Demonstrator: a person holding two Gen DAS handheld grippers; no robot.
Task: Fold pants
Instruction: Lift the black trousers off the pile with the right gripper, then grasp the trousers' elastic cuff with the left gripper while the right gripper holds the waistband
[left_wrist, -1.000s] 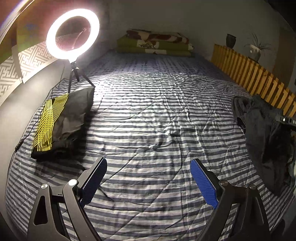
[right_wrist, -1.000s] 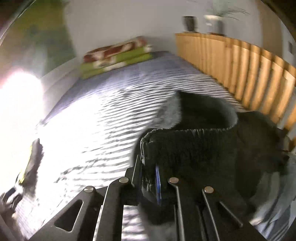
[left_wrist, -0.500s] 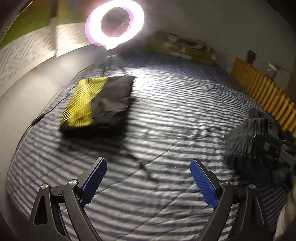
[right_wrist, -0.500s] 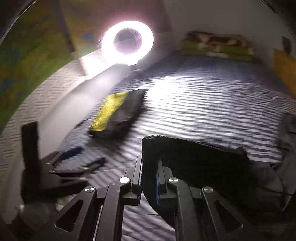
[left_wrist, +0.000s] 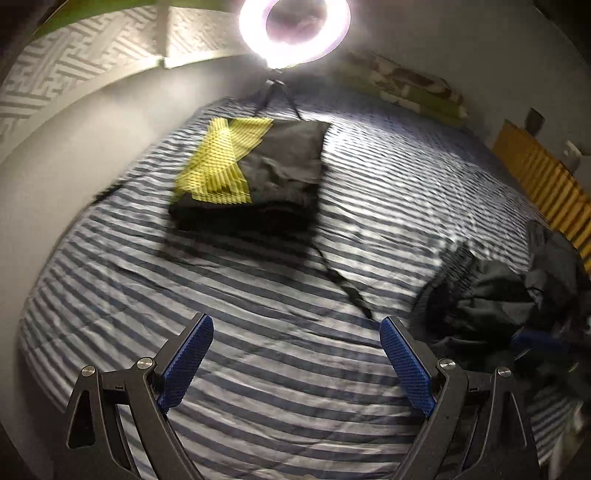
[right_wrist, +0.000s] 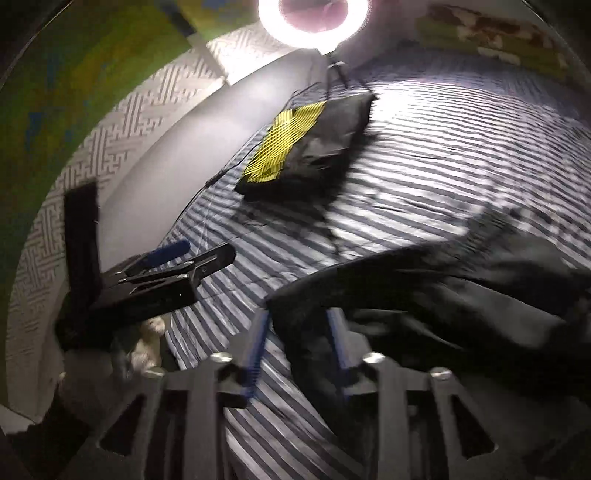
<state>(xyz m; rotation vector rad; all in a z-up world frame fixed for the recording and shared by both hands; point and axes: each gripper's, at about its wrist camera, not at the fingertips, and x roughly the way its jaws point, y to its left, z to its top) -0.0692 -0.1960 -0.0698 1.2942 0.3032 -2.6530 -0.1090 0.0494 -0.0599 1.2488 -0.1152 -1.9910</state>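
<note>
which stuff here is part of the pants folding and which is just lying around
In the job:
dark pants
right gripper, jaws around the pants
left gripper, open
striped bed

Lying about:
folded black and yellow garment
ring light
pillows
wooden slats

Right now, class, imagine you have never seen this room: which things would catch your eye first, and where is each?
First the glaring ring light on its tripod at the far edge of the striped bed. Next, the folded black garment with a yellow patterned panel lying just before it. Then the crumpled dark pants, their edge between the right tongs, while the left tongs gape empty above the sheet.
</note>
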